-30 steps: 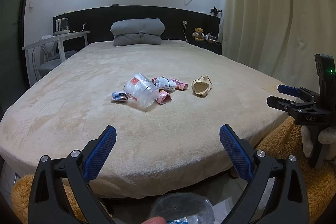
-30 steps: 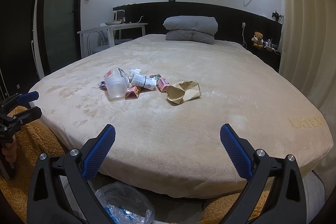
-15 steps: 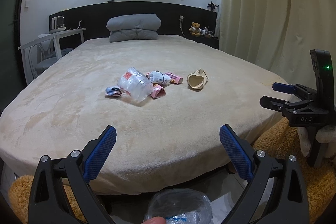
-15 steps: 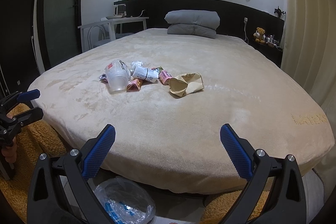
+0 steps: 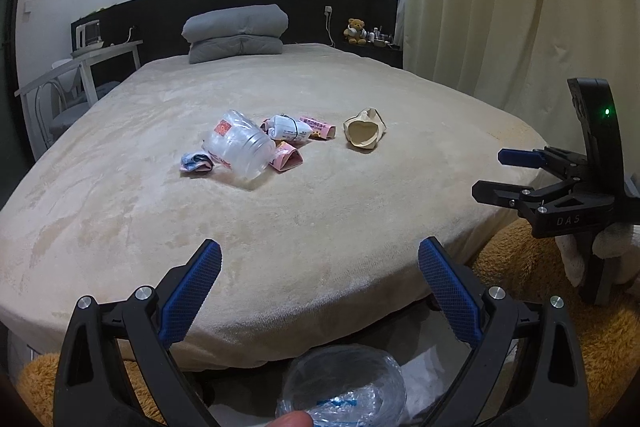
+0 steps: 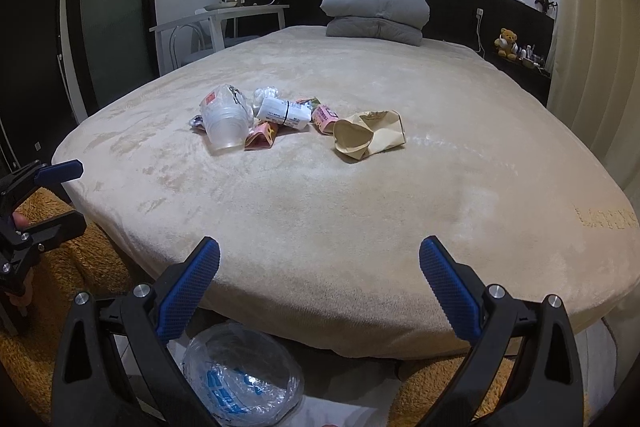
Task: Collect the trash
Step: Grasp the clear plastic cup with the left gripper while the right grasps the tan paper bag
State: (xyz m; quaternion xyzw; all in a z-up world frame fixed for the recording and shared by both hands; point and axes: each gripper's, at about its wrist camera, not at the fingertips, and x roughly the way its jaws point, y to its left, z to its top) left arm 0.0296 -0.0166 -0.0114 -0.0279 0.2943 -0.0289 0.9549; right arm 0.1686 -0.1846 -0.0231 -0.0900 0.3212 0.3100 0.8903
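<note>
- Across the middle of both wrist views, the trash pile sits larger and lower in the frame than a second ago, so both grippers have come forward toward the bed (image 5: pixel 280 211); I judge this an approach, with nothing collected yet.
- Left of centre lies the clear plastic cup (image 5: pixel 239 147) on its side, touching pink wrappers (image 5: pixel 287 159) and a white banded roll (image 5: pixel 289 127); the crumpled paper bag (image 6: pixel 368 139) lies just beside them, toward the right.
- Left gripper (image 5: pixel 320 287): jaws spread wide apart, holding and touching nothing, at the bottom of its frame over the near bed edge.
- Right gripper (image 6: pixel 320 287): likewise wide apart and empty.
- Bottom centre, a clear bin liner (image 6: pixel 242 379) gapes on the floor below the bed edge, the likely drop point.
</note>
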